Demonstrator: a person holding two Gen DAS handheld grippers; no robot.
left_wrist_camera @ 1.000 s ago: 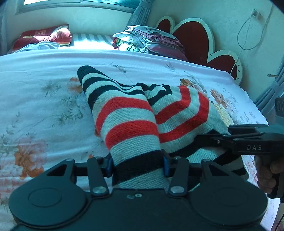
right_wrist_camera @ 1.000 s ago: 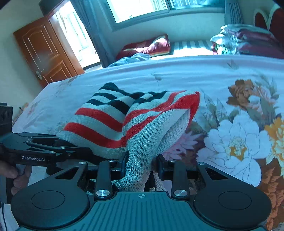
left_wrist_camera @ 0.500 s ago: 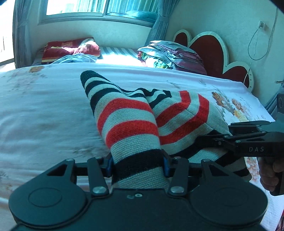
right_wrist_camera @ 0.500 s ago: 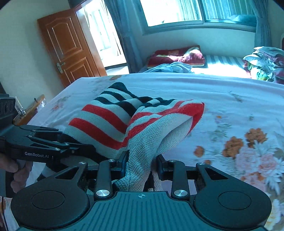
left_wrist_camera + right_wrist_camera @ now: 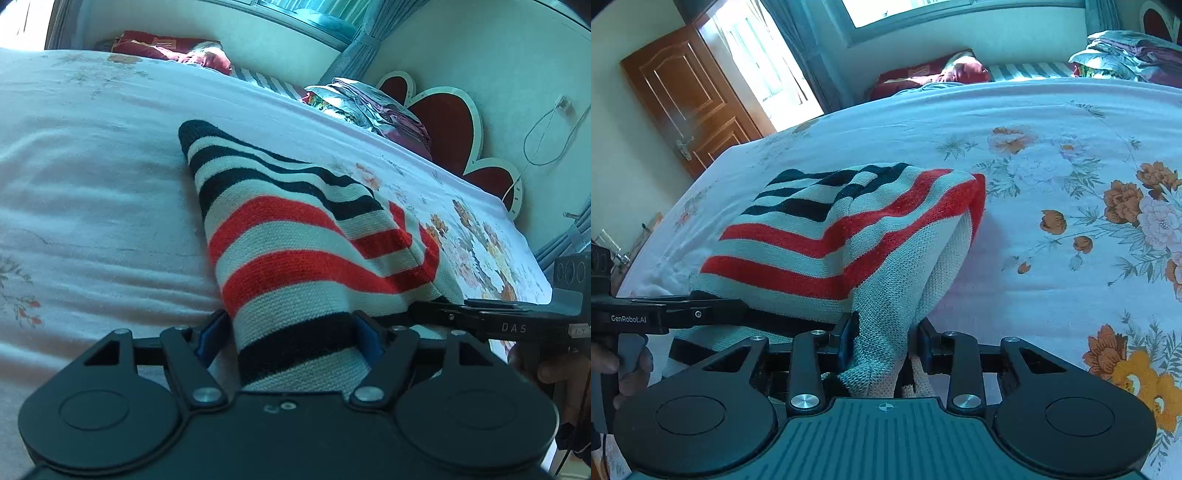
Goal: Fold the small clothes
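On the bed's floral sheet (image 5: 1052, 155) lies the far end of a striped knit garment (image 5: 295, 236), black, red and pale bands, while its near edge is lifted. Left tongs (image 5: 291, 339) are clenched on a black-striped part of that edge, and right tongs (image 5: 882, 343) are clenched on a bunched pale corner. Folded bedding (image 5: 369, 107) sits by the red headboard (image 5: 450, 125).

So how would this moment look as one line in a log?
left gripper: shut on striped knit garment | right gripper: shut on same | far end on floral bedsheet
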